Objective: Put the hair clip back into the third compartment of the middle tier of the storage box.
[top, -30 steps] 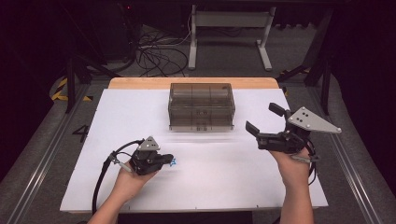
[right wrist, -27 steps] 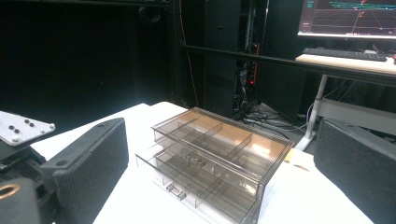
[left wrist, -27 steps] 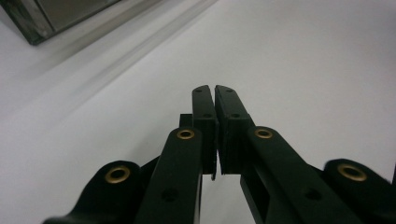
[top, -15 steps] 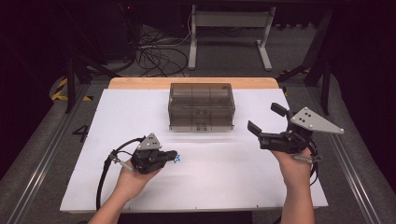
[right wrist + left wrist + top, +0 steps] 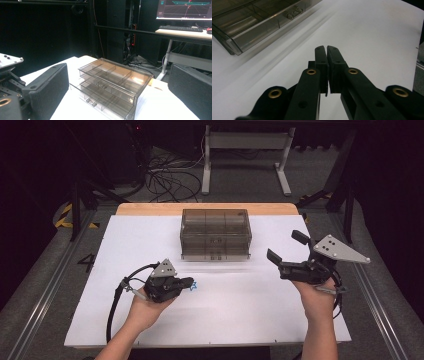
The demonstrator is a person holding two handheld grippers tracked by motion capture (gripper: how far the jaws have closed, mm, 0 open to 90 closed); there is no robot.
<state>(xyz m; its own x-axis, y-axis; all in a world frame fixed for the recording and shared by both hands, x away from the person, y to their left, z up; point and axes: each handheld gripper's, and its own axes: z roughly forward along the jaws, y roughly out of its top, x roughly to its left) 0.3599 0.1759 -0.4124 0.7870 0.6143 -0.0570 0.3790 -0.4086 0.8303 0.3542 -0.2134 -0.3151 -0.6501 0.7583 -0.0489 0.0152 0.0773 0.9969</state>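
High view shows a smoky clear drawer box (image 5: 215, 234) standing toward the far middle of the white table (image 5: 240, 320), and everything else is placed against it. The left tool (image 5: 189, 283) rests in the person's left hand (image 5: 145, 307) on the near side of the drawer box and a little to its left, well apart from it, with its jaws pointing toward the right along the table. A small blue piece (image 5: 193, 286) sits at its tip; what it is cannot be told. A black cable (image 5: 114, 305) loops from the tool's back toward the near edge of the table.

The left gripper view looks along that tool (image 5: 326, 53): its two black jaws are clenched together, pad against pad, with nothing seen between them. The drawer box (image 5: 257, 22) lies beyond them at the upper left, its front with a small handle facing the jaws across bare table.

The right tool (image 5: 284, 247) is held in the right hand (image 5: 314, 292) to the right of the drawer box, near its right front corner but not touching. Its jaws stand wide apart, released, with nothing between them. In the right gripper view the drawer box (image 5: 112, 85) sits between the two ribbed pads (image 5: 52, 85), farther off, with its stacked drawers and inner dividers visible through the clear walls.
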